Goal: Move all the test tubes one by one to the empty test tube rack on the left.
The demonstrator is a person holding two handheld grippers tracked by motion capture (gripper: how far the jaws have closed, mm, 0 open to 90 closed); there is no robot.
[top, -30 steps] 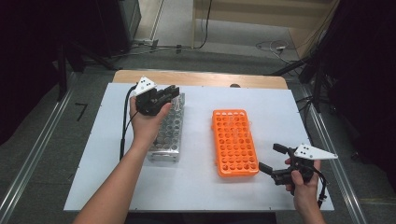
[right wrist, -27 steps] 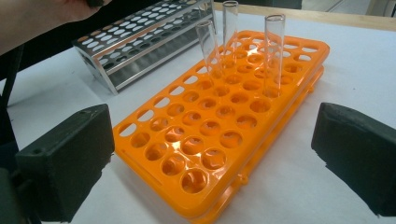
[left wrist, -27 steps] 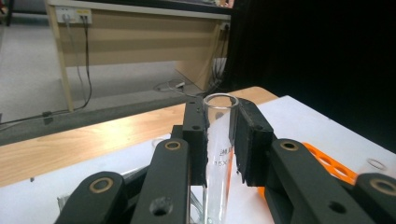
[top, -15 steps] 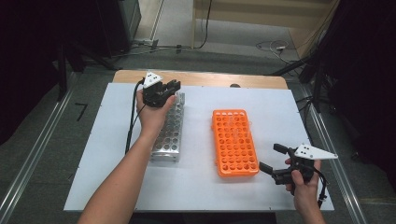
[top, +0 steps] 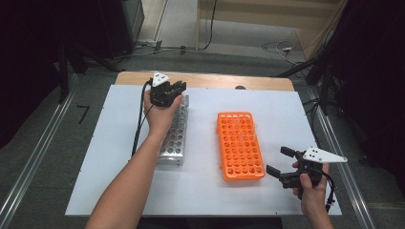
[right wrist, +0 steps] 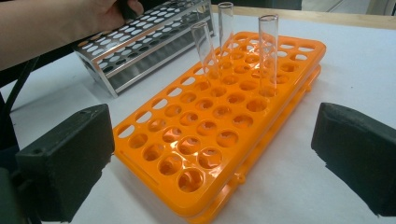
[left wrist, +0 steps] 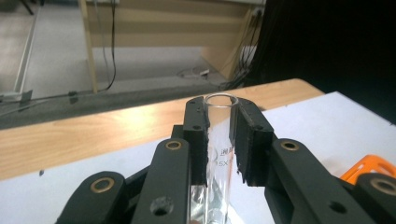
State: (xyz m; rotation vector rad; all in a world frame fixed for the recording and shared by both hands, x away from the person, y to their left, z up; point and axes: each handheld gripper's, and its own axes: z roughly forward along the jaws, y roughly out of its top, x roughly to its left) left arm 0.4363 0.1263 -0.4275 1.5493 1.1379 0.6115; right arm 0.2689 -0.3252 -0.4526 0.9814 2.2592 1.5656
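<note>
My left gripper (top: 177,88) hovers over the far end of the metal tube rack (top: 174,138). In the left gripper view its jaws (left wrist: 219,116) are shut on a clear glass test tube (left wrist: 219,140) that stands upright between the pads, its open rim just above them. Right of the metal rack lies an orange tube rack (top: 240,145). Three glass tubes (right wrist: 268,51) stand in its far holes. My right gripper (top: 279,161) rests by the orange rack's near right corner, open with nothing between its pads (right wrist: 65,158).
A white sheet (top: 105,167) covers the table, and a wooden edge (top: 215,80) runs along the far side. Bare sheet lies between the two racks and right of the orange rack (right wrist: 210,140). Cables lie on the floor beyond.
My left gripper has shifted right and a little farther away over the metal rack, sinking slightly, with the tube still in it. The right gripper has stayed put.
</note>
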